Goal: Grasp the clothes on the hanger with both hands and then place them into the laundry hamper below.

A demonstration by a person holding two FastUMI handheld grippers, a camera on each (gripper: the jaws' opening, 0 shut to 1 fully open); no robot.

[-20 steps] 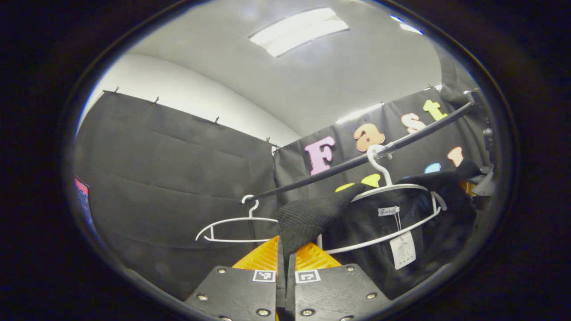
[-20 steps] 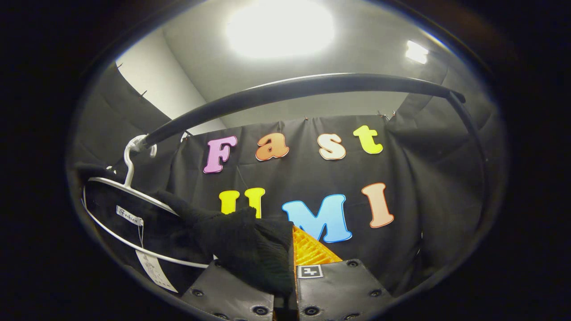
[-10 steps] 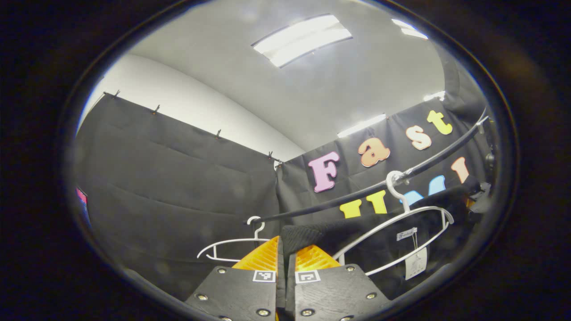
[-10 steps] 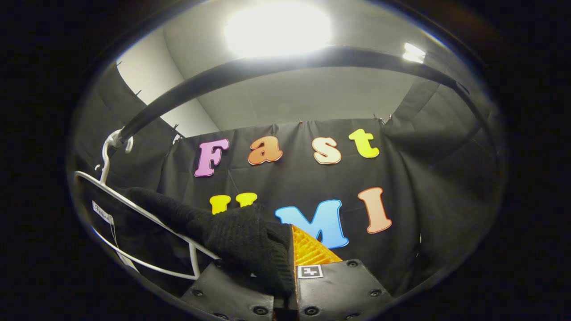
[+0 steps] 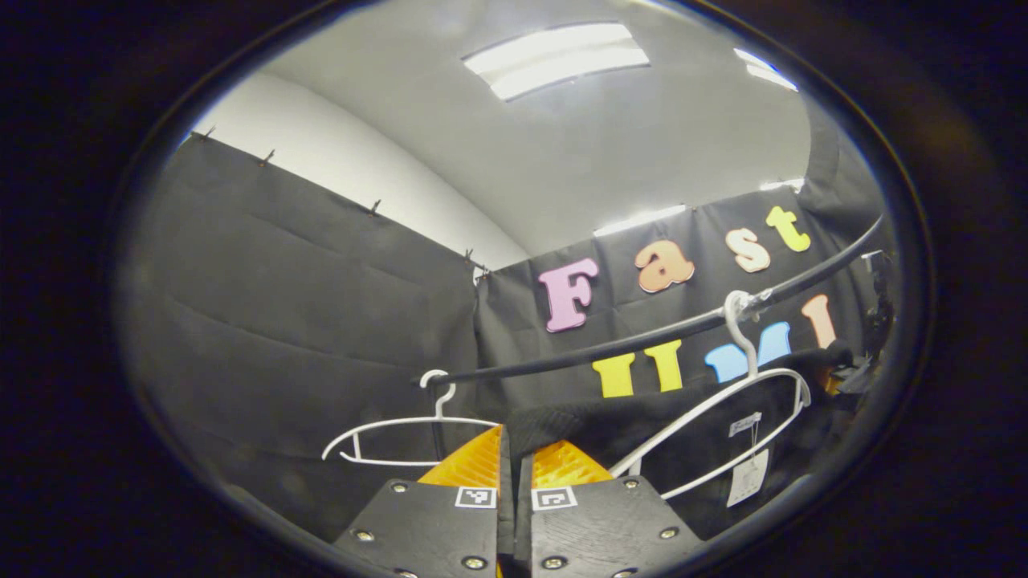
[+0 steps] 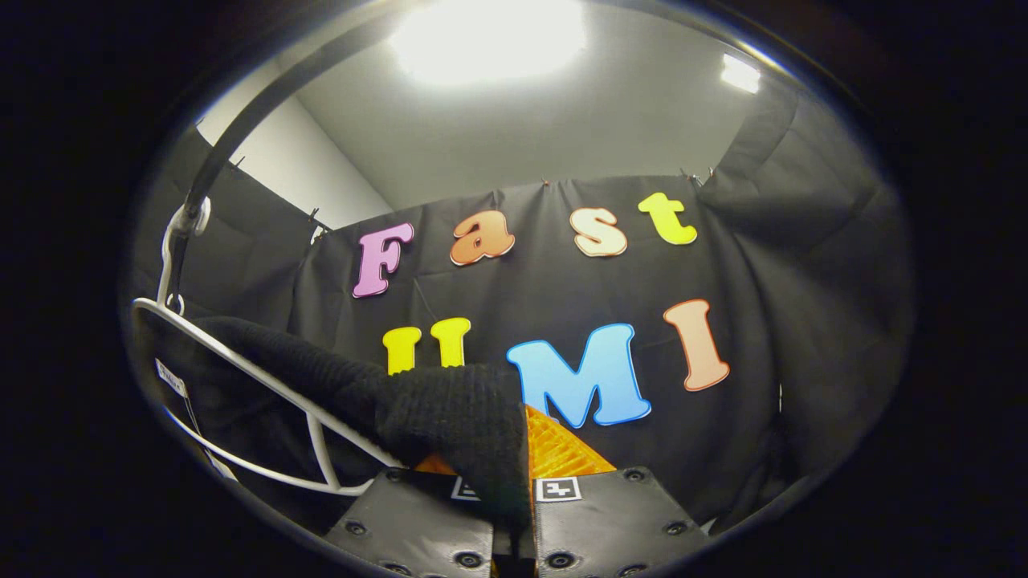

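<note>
While the black rail (image 5: pixel 642 337) runs across the upper booth as the fixed landmark, the black knit garment (image 5: pixel 691 417) is seen stretched below it, its long axis roughly along the rail, draped over a white hanger (image 5: pixel 723 409) hooked on the rail. A second, bare white hanger (image 5: pixel 401 429) hangs from the rail farther along. One end of the garment is pinched in the left claw (image 5: pixel 514 457), its fingers pressed together on the knit; the other end is pinched likewise in the right claw (image 6: pixel 514 474), below the rail's far end. Each claw holds its own end, so neither is judged nearer. The garment is judged to need drawing down, clear of the hanger and away from the rail.
</note>
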